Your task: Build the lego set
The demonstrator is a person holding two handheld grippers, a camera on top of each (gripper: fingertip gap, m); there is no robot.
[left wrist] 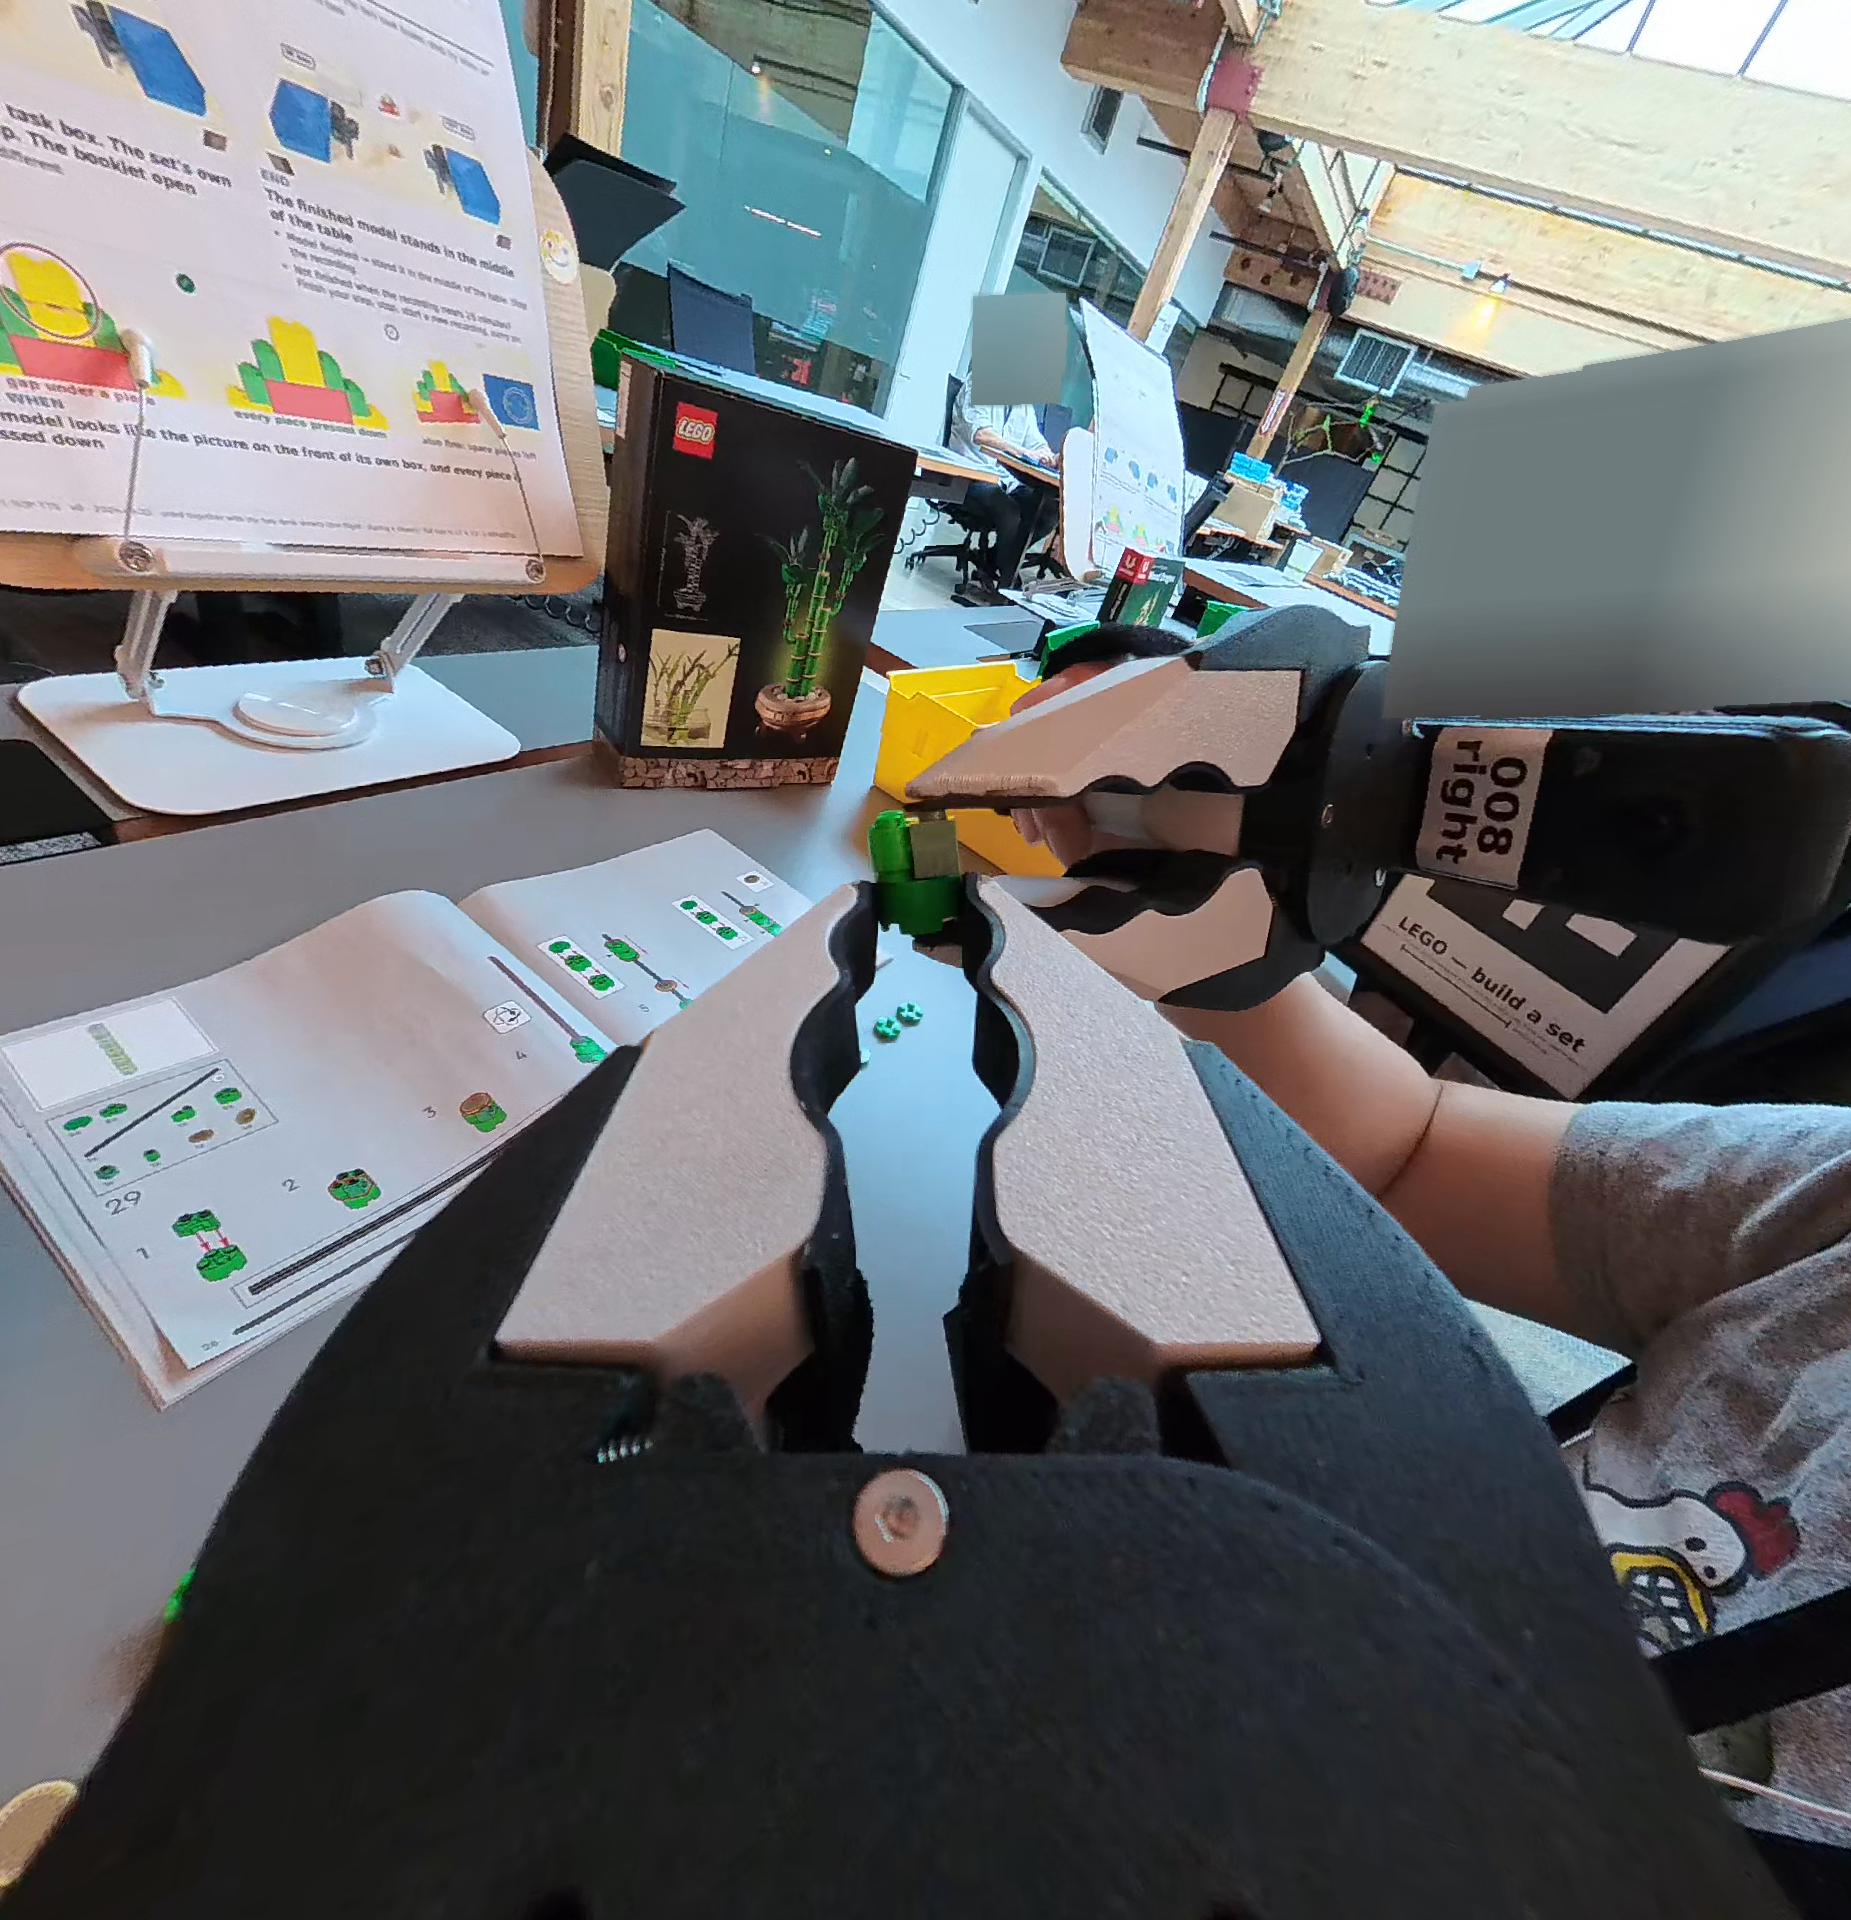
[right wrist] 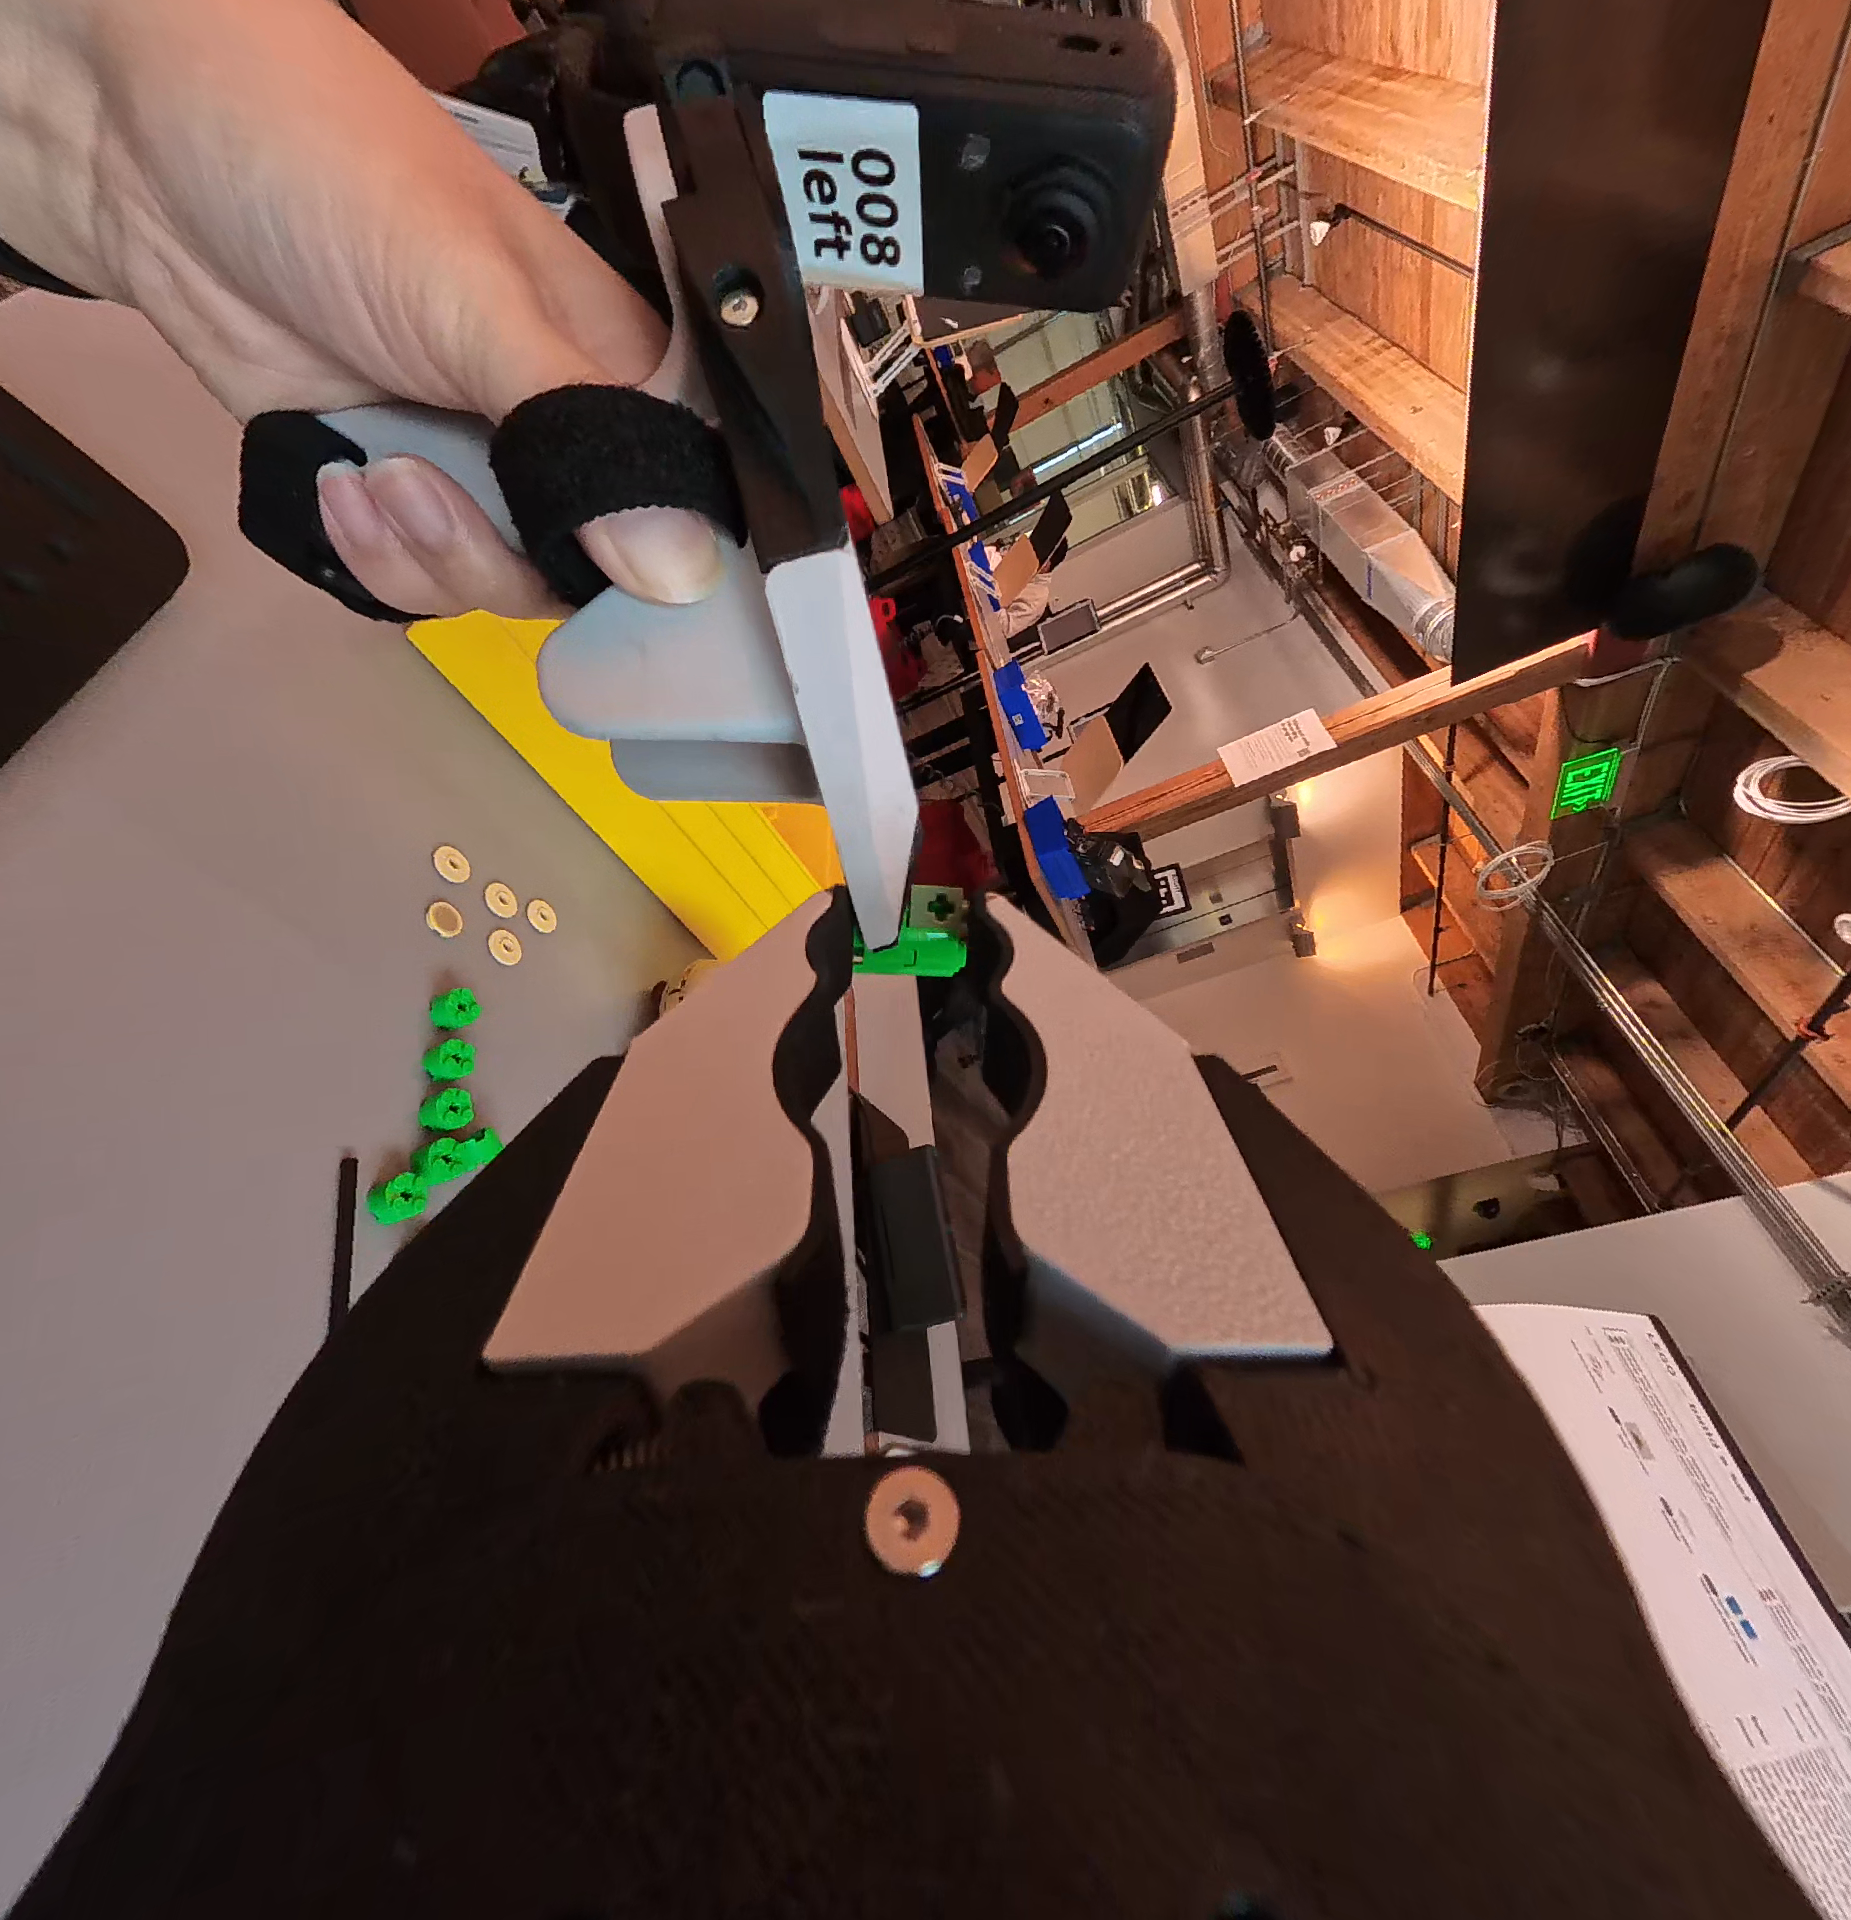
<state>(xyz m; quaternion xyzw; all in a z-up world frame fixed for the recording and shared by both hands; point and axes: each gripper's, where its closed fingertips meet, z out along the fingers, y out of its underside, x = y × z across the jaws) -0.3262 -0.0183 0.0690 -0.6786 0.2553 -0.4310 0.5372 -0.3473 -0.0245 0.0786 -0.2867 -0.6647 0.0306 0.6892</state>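
A small stack of green round Lego pieces (left wrist: 913,896) with an olive piece on its upper part is held above the grey table (left wrist: 485,821). My left gripper (left wrist: 921,899) is shut on the green lower part. My right gripper (left wrist: 947,842) comes in from the right, its jaws closed around the olive top. In the right wrist view the stack (right wrist: 908,948) sits between my right gripper's tips (right wrist: 910,920), and one left gripper finger (right wrist: 864,790) reaches down onto it. Several loose green round pieces (right wrist: 448,1101), tan round pieces (right wrist: 495,904) and a thin black rod (right wrist: 344,1236) lie on the table.
The open building booklet (left wrist: 329,1091) lies at the left. The Lego box (left wrist: 744,582) stands behind it beside a yellow bin (left wrist: 931,717). A stand with an instruction sheet (left wrist: 256,312) is at far left. Two small green pieces (left wrist: 898,1020) lie under the grippers. A task card (left wrist: 1503,997) leans at right. My left and right fingertips are right by each other.
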